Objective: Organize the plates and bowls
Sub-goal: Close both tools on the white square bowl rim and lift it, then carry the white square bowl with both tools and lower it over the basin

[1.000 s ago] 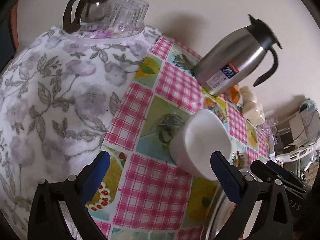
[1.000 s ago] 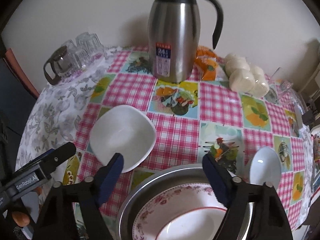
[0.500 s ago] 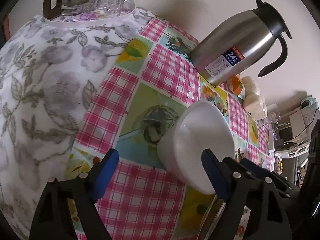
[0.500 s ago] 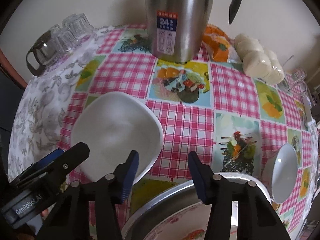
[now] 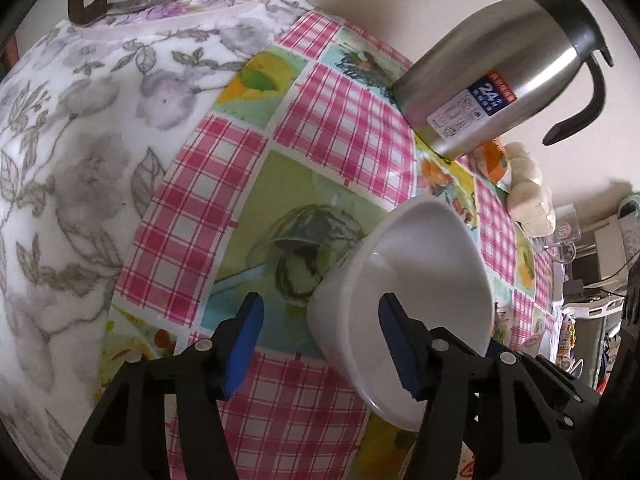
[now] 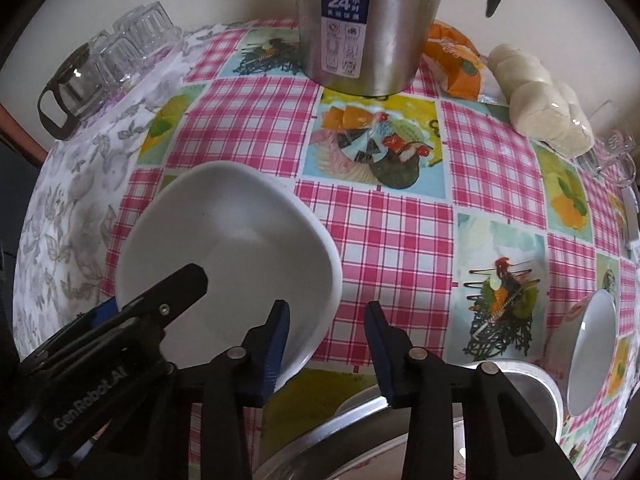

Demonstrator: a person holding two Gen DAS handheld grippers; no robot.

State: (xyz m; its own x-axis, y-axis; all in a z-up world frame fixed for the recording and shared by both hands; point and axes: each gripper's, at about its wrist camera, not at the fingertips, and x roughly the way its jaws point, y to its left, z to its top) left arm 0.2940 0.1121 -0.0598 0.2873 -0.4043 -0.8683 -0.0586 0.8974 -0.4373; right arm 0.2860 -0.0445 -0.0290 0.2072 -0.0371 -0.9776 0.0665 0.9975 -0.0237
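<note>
A white squarish bowl (image 5: 420, 272) sits on the checked tablecloth; it also shows in the right wrist view (image 6: 240, 248). My left gripper (image 5: 320, 344) is open, its jaws astride the bowl's near wall, one finger inside and one outside. My right gripper (image 6: 326, 344) is open, its left finger (image 6: 276, 340) against the bowl's rim on the opposite side. A metal basin (image 6: 360, 432) lies under the right gripper. A small white bowl (image 6: 592, 352) sits at the right.
A steel thermos (image 6: 368, 20) stands at the back centre. A glass pot and tumblers (image 6: 108, 56) are at the back left. Buns (image 6: 544, 100) and an orange packet (image 6: 456, 60) lie at the back right, with glass cups (image 6: 612, 160) beside them.
Both grippers have moved in on the white bowl. The left gripper's jaws have narrowed around its wall, and the right gripper's jaws have narrowed beside its rim.
</note>
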